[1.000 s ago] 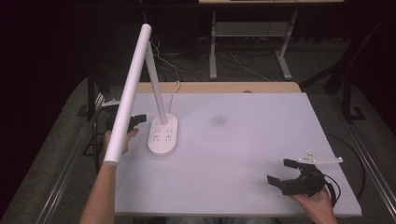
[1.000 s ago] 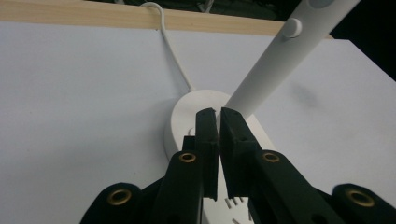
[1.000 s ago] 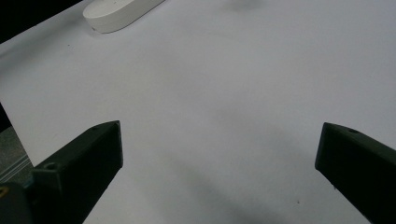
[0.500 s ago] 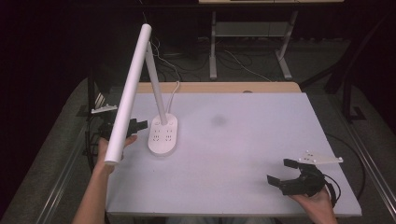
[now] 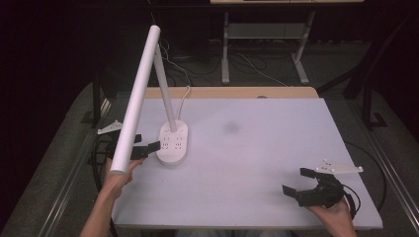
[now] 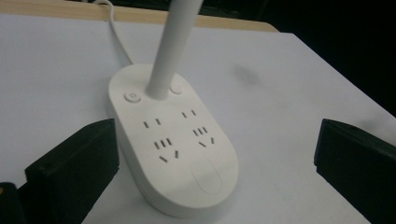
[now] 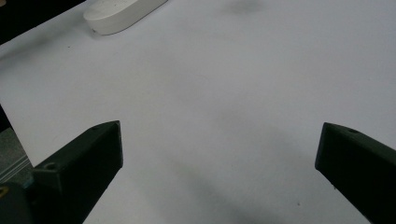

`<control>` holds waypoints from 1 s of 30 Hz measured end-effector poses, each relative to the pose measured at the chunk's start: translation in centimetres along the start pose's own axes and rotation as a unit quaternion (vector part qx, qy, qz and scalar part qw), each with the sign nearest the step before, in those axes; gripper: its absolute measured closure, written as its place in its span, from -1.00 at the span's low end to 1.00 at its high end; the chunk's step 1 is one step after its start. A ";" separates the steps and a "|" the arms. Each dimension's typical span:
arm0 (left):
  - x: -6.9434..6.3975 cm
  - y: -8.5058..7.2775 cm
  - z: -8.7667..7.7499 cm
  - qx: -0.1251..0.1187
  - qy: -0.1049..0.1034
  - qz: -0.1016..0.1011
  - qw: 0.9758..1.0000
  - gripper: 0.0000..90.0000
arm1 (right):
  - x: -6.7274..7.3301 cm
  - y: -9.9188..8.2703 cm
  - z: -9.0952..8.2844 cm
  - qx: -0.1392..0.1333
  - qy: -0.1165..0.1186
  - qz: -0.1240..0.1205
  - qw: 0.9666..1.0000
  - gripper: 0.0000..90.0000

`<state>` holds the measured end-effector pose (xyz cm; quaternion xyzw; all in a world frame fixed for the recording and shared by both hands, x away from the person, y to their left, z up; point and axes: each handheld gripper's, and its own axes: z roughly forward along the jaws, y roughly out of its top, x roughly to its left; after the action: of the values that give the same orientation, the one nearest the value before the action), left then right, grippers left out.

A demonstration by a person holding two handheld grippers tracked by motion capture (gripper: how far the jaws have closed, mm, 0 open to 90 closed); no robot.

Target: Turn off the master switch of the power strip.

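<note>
My white foam-topped table [image 5: 257,163] takes up most of the scene, with a bare wooden strip along its far edge. On its left half stands the white plastic desk lamp with an oval socket base [image 5: 173,143]: a thin stem rises from the far end of the base and carries a long tubular light bar [image 5: 136,98] that slants towards me, past the table's left edge.

My left gripper [image 5: 141,148] sits just left of the base. Its jaws have just been opening and now stand wide, the near end of the base [image 6: 187,158] lying between them with neither pad touching it. My right gripper [image 5: 309,187] rests at the near right corner, well apart from the lamp, jaws spread and empty over bare table [image 7: 233,93].

I judge the lamp top-heavy: the base looks stiff and fairly weighty, smooth and somewhat slippery, while the stem [image 6: 170,51] and long bar would lever it over. I would clamp across the base's narrow width, low down, and leave the bar alone. The small power button [image 6: 132,97] sits beside the stem's foot.
</note>
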<state>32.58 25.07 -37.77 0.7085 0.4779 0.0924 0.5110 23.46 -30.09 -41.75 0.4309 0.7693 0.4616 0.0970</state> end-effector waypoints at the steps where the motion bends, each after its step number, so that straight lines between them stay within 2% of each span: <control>1: -0.3 -0.2 0.0 -0.001 0.000 -0.001 1.000 -1.00 | 0.0 0.0 0.0 0.000 0.000 0.001 1.000 -1.00; 9: -2.3 -2.5 0.1 0.004 -0.013 0.019 1.000 -1.00 | 0.1 0.0 0.0 -0.001 -0.001 0.002 1.000 -1.00; 15: -3.7 -3.7 0.4 0.005 -0.023 0.028 0.999 -1.00 | 0.1 0.0 0.0 -0.002 -0.002 -0.001 1.000 -1.00; 24: -5.3 -5.1 1.2 0.022 -0.038 0.051 0.998 -1.00 | 0.0 0.0 -0.1 -0.004 -0.002 0.000 1.000 -1.00; 28: -6.3 -6.1 1.5 0.035 -0.048 0.067 0.996 -1.00 | 0.1 0.0 -0.2 -0.004 -0.002 0.001 1.000 -1.00; 30: -6.6 -6.5 1.6 0.032 -0.051 0.068 0.996 -1.00 | 0.0 0.0 -0.2 -0.004 -0.002 -0.001 1.000 -1.00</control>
<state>26.27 19.08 -41.40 0.7588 0.4050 0.0757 0.5044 23.36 -30.17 -41.64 0.4309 0.7675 0.4638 0.1008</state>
